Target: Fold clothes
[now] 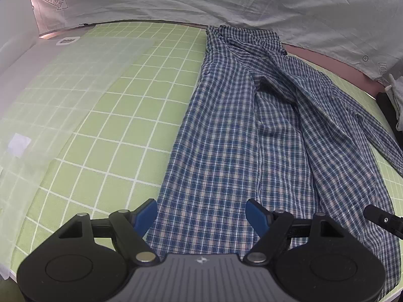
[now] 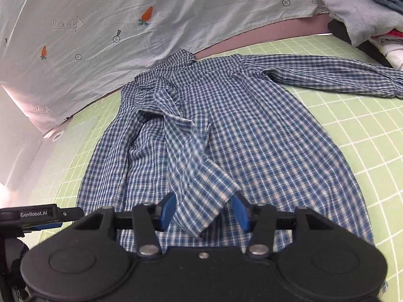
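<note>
My right tool [image 2: 202, 214]: blue pads spread apart, a plaid sleeve cuff [image 2: 209, 201] lying loose between them; I cannot tell whether either pad touches it.
My left tool [image 1: 201, 216]: pads wide apart, holding nothing, poised over the near hem of the shirt.
Blue-and-white plaid shirt [image 1: 226, 138]: spread on the green gridded bench [image 1: 113, 115], collar at the far end, hem near. One sleeve is drawn across the body toward my right tool; the other sleeve [image 2: 327, 75] stretches out to the right.
Translucent sheet [image 1: 63, 95]: flat on the bench, left of the shirt, apart from it.
Pale cloth backdrop [image 2: 151, 12]: printed with carrots and "LOOK HERE" arrows, standing along the far edge just behind the collar.
Heap of folded clothes [image 2: 362, 12]: far right corner, close to the outstretched sleeve.
Open room: bare grid to the left between shirt and sheet, and to the right, nearer than the outstretched sleeve.
</note>
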`<state>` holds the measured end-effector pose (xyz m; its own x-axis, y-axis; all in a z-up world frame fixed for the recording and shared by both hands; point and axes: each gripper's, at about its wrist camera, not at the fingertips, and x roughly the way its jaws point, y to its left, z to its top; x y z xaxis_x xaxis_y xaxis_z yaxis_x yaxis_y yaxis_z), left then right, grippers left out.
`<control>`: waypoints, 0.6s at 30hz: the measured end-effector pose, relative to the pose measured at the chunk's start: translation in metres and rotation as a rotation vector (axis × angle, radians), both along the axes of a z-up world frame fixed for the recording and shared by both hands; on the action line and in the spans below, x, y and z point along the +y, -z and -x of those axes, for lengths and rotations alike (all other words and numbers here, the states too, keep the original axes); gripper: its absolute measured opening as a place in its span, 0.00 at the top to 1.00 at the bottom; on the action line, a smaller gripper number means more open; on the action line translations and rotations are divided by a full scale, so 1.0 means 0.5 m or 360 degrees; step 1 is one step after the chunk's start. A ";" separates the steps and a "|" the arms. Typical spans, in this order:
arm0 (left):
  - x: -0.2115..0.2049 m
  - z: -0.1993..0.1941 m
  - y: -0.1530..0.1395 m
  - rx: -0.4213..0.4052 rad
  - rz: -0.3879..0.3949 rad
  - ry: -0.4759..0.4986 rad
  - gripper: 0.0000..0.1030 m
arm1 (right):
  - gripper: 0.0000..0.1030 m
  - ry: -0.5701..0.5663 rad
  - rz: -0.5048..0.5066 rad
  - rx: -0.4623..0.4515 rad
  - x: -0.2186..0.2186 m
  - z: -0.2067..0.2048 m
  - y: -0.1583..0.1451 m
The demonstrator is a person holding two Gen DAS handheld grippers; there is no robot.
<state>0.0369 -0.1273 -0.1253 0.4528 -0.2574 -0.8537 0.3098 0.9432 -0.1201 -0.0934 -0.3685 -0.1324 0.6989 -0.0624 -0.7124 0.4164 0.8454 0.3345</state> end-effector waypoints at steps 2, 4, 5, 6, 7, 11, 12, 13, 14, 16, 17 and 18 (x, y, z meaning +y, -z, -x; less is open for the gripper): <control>0.009 -0.002 0.001 0.0006 -0.0006 -0.0030 0.24 | 0.66 -0.0013 -0.0017 0.0005 -0.008 -0.009 0.004; 0.018 -0.005 0.002 0.0012 -0.0011 -0.0061 0.24 | 0.73 -0.0023 -0.0032 0.0009 -0.015 -0.017 0.008; 0.022 -0.006 0.002 0.0016 -0.0013 -0.0074 0.24 | 0.76 -0.0021 -0.0038 0.0006 -0.017 -0.019 0.008; 0.027 -0.007 0.003 0.0020 -0.0013 -0.0081 0.24 | 0.78 -0.0023 -0.0041 0.0003 -0.018 -0.022 0.007; 0.032 -0.008 0.004 0.0025 -0.0014 -0.0087 0.24 | 0.79 -0.0032 -0.0039 -0.0003 -0.015 -0.024 0.006; 0.049 -0.014 0.005 0.0026 -0.0022 -0.0065 0.24 | 0.81 -0.0096 -0.0042 -0.0014 0.010 -0.042 0.003; 0.054 -0.016 0.004 0.0024 -0.0024 -0.0055 0.24 | 0.81 -0.0116 -0.0048 -0.0014 0.019 -0.048 0.003; 0.060 -0.018 0.003 0.0022 -0.0026 -0.0047 0.24 | 0.81 -0.0139 -0.0057 -0.0010 0.030 -0.053 0.005; 0.066 -0.021 0.002 0.0020 -0.0029 -0.0039 0.24 | 0.81 -0.0161 -0.0065 -0.0005 0.041 -0.058 0.007; 0.079 -0.025 0.002 0.0019 -0.0033 -0.0026 0.24 | 0.81 -0.0195 -0.0084 0.0017 0.062 -0.069 0.014; 0.086 -0.028 0.002 0.0020 -0.0035 -0.0020 0.24 | 0.80 -0.0206 -0.0095 0.0033 0.073 -0.075 0.018; 0.092 -0.032 0.003 0.0022 -0.0037 -0.0013 0.24 | 0.80 -0.0209 -0.0097 0.0049 0.083 -0.080 0.022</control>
<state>0.0530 -0.0811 -0.1266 0.4429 -0.2335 -0.8656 0.3004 0.9483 -0.1022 -0.0533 -0.3269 -0.1434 0.6761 0.0723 -0.7333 0.3145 0.8717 0.3759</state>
